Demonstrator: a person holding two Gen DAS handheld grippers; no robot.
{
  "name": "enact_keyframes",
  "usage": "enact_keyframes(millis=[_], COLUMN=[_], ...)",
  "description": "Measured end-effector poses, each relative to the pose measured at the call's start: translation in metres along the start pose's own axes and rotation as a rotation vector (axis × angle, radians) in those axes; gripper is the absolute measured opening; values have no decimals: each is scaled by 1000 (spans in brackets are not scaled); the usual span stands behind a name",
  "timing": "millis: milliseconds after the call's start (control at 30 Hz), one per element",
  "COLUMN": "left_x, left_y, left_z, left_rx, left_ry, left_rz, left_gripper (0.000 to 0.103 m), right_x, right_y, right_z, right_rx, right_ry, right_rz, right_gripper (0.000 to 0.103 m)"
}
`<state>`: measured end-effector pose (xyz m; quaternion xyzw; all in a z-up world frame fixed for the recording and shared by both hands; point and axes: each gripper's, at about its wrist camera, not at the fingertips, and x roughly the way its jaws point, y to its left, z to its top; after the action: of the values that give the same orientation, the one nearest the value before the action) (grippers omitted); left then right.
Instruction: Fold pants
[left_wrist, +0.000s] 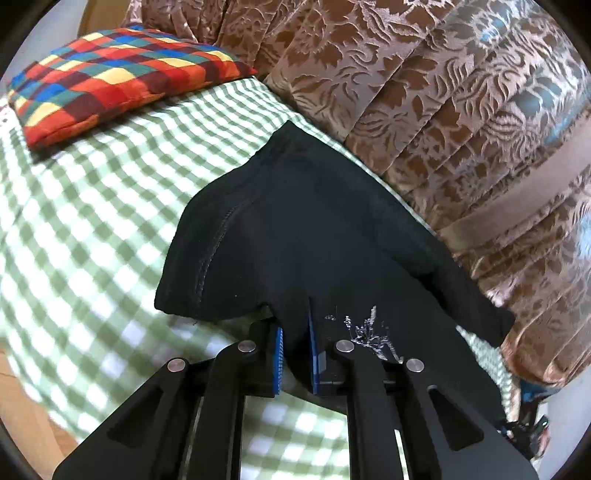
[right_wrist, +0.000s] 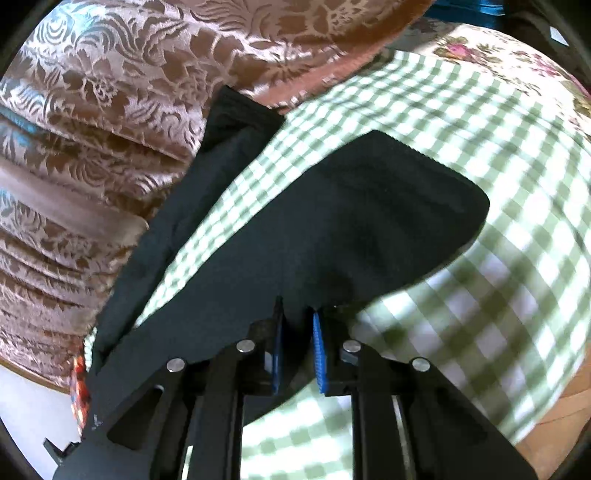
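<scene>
The black pants (left_wrist: 295, 229) lie spread over the green-and-white checked bedsheet (left_wrist: 85, 229), their far side running along the brown floral curtain (left_wrist: 424, 92) that hangs behind the bed. The left claw (left_wrist: 295, 354) has its 2 blue-padded fingers (left_wrist: 277, 354) nearly together, with a fold of the pants' near edge pinched between them; silver embroidery (left_wrist: 369, 332) on the cloth shows just beside it. A seam (left_wrist: 218, 240) curves down the pants on the side away from the curtain. Beyond the pants, next to the curtain, rests a multicoloured checked pillow (left_wrist: 110, 77).

The right claw (right_wrist: 298, 350) likewise has its fingers (right_wrist: 319, 354) closed to a narrow gap around the pants' (right_wrist: 332, 229) near edge. From there 1 leg (right_wrist: 192, 206) stretches up beside the curtain (right_wrist: 110, 92), with a strip of checked bedsheet (right_wrist: 480, 110) showing between leg and main body.
</scene>
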<state>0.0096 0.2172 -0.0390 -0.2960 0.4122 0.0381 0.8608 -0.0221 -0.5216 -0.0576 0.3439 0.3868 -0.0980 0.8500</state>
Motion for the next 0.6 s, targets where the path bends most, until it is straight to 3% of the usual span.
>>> enact_keyframes(millis=[233,300,367,400,433,500,600], left_x=[18,17,9,3,-8,-26,-42], left_y=[28,31,32,33,36,37,26], left_z=[-36,-38,-36,-34,-31,-26,-23], left_rx=[28,27,41,50,59,64,99], left_ry=[99,95,79,63,22,-51,-136], left_rz=[102,105,149,187,243,275,211], left_gripper=[14,19,39,47,47,47,47], right_x=[1,-1,-13,-22,-32,-45,-51], right_y=[-23,-22,-22,-21,-19,-9,26], right_z=[-16,-14,-10,-7,-4,-2,-2], right_rx=[30,30,32,26,11,-19,-98], right_ry=[39,41,9,-29,-68,-123,-157], right_rz=[-35,-51,-76,-121,-169,-186,-121], right_gripper=[13,28,63,67,68,70,73])
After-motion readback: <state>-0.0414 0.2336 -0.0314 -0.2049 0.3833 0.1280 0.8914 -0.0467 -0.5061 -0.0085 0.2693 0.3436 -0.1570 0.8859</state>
